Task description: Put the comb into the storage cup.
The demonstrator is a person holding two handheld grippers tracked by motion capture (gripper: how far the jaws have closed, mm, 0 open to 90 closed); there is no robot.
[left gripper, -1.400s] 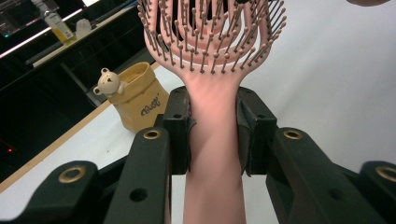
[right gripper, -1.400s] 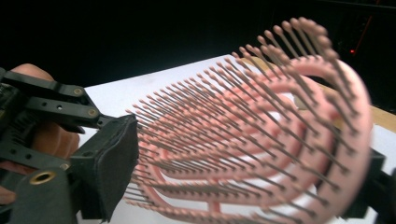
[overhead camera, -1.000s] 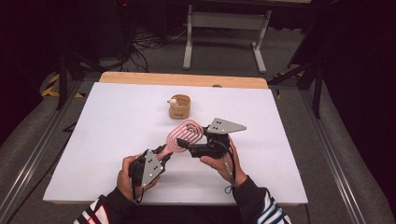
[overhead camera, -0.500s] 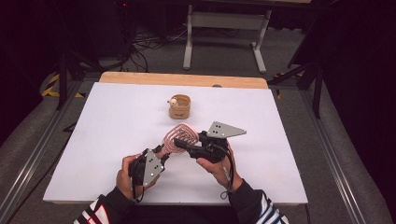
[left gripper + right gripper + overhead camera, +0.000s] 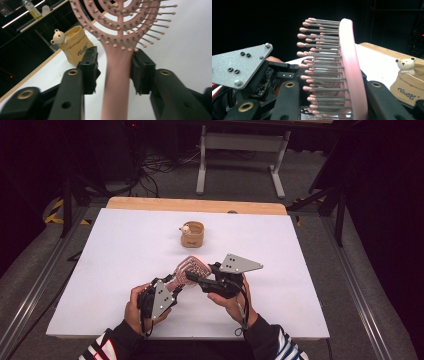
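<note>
A pink hairbrush (image 5: 191,266) is held in the air over the near part of the white table (image 5: 120,255). My left gripper (image 5: 176,285) has its jaws around the brush handle (image 5: 117,80); one pad touches it and a narrow gap shows at the other. My right gripper (image 5: 193,276) comes in from the right and is shut across the brush head (image 5: 348,67), with bristle tips against one jaw and the brush's back against the other. In the right gripper view the left gripper's grey plate (image 5: 240,63) is close behind the bristles.
A small tan cup (image 5: 192,234) with a bear figure on its rim stands upright at the table's far middle, also in the left gripper view (image 5: 75,47) and the right gripper view (image 5: 409,83). A wooden strip (image 5: 200,205) edges the far side.
Both hands and the brush have drifted slightly toward the near edge. The right gripper's jaws have come in around the brush head.
</note>
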